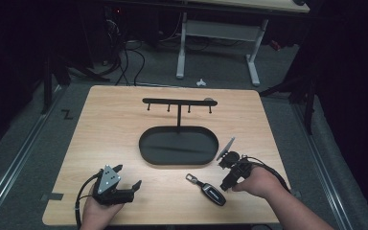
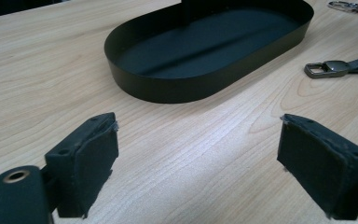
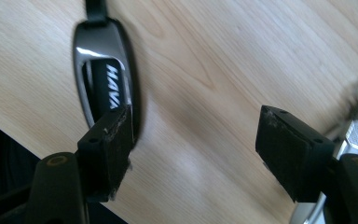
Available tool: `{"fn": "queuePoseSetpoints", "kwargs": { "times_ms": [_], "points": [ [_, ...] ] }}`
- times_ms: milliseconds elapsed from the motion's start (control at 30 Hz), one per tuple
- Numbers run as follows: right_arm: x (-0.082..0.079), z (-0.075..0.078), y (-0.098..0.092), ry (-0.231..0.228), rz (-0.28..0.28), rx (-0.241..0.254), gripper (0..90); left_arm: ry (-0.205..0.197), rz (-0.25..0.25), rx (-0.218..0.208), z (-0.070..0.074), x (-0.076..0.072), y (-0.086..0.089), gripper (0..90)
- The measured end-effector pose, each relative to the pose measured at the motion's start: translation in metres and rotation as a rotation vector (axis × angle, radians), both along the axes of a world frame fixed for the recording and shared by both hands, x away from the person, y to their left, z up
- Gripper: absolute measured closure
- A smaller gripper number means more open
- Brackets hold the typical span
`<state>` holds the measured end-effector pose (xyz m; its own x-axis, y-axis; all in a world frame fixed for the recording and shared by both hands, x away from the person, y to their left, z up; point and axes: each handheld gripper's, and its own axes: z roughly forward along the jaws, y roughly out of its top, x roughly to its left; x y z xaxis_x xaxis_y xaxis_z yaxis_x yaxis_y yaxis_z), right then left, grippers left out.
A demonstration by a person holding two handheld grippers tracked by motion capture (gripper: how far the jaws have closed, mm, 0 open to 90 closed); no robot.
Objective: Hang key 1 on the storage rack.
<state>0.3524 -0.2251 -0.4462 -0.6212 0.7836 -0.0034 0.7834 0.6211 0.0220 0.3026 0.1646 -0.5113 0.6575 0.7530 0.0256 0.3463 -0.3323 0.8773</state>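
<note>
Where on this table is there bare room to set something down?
Bare wood lies left of the tray and behind the hook rack. The near right is crowded: the car key lies beside the right tool.

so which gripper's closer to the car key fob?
Right. The right gripper sits just beside the key fob, jaws open, the fob next to one jaw in its own view. The left gripper is farther off across the table, jaws open on nothing.
</note>
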Motion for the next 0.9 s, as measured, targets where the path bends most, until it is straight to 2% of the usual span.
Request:
{"fn": "queuePoseSetpoints", "kwargs": {
  "times_ms": [67,167,200,267,300,367,400,433,600,633,667,700,800,833,900],
  "points": [
    [0.002,-0.001,0.005,-0.011,0.030,0.010,27.9,0.006,0.003,0.001,-0.001,0.001,0.000,10.5],
    [0.003,-0.002,0.015,-0.004,0.011,0.020,28.0,0.021,0.003,0.006,-0.002,0.001,-0.001,8.3],
    [0.005,-0.004,0.017,-0.011,0.048,0.030,28.0,0.026,0.001,0.009,-0.002,0.002,-0.001,7.6],
    [0.004,-0.007,0.024,-0.008,0.057,0.028,27.9,0.041,-0.006,0.009,-0.002,0.003,-0.002,7.1],
    [0.006,-0.009,0.026,-0.019,0.092,0.026,27.9,0.047,-0.008,0.008,-0.002,0.003,-0.002,7.0],
    [0.006,-0.013,0.034,-0.010,0.068,0.029,27.9,0.051,-0.012,0.008,-0.002,0.004,-0.002,7.0],
    [0.007,-0.015,0.037,-0.014,0.075,0.031,28.0,0.053,-0.014,0.010,-0.002,0.004,-0.003,6.9],
    [0.007,-0.015,0.040,-0.009,0.056,0.029,28.0,0.053,-0.014,0.012,-0.002,0.004,-0.003,6.4],
    [0.009,-0.021,0.055,0.005,0.074,0.040,28.7,0.045,-0.009,0.025,-0.003,0.004,-0.004,3.8],
    [0.011,-0.024,0.056,-0.007,0.126,0.045,29.1,0.040,-0.005,0.027,-0.003,0.004,-0.004,3.0],
    [0.010,-0.025,0.060,0.005,0.104,0.032,29.3,0.035,-0.002,0.029,-0.003,0.004,-0.004,2.2],
    [0.011,-0.026,0.062,0.001,0.125,0.034,29.9,0.031,0.001,0.031,-0.003,0.004,-0.004,1.3],
    [0.012,-0.030,0.069,0.016,0.120,0.030,34.5,0.026,0.006,0.033,-0.003,0.004,-0.004,0.1],
    [0.013,-0.032,0.070,0.009,0.153,0.034,36.3,0.025,0.009,0.035,-0.003,0.004,-0.003,0.1],
    [0.014,-0.034,0.073,0.007,0.149,0.027,38.9,0.025,0.010,0.037,-0.003,0.004,-0.003,0.1]
  ]
}}
